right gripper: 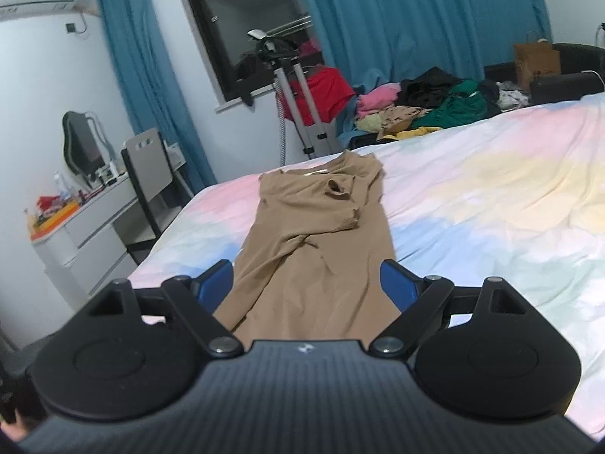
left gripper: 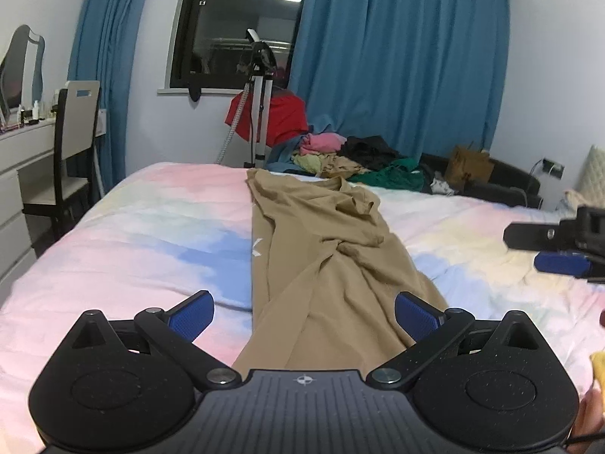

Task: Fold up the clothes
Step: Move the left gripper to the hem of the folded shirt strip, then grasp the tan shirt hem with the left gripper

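At the far left of the left wrist view stands a white dressing worktop (left gripper: 26, 147) with small bottles on it and a chair (left gripper: 75, 140) pushed against it. The bed (left gripper: 132, 234), covered in a pastel pink, blue and yellow quilt, fills the middle of both views.

The tan garment (left gripper: 321, 257) lies lengthwise on the bed as a long narrow strip, its sides folded inward and a sleeve crumpled across the upper part. The left gripper (left gripper: 304, 316) hovers over the near end of the strip with its fingers (left gripper: 191, 316) spread wide and released; the cloth shows between them and below, and neither blue pad presses on it. The left pad sits over bare quilt just beside the garment's edge; the right pad overlaps its right side.

In the right wrist view, the right gripper (right gripper: 306, 287) is likewise released, its fingers (right gripper: 217, 283) apart and flanking the near end of the tan garment (right gripper: 314, 234) without gripping it. In the left wrist view it appears at the right edge, well clear of the cloth.

Beyond the bed's far edge lies a pile of clothes (left gripper: 355, 159) in pink, black and green, beside a tripod (left gripper: 259, 106) and blue curtains (left gripper: 397, 56).
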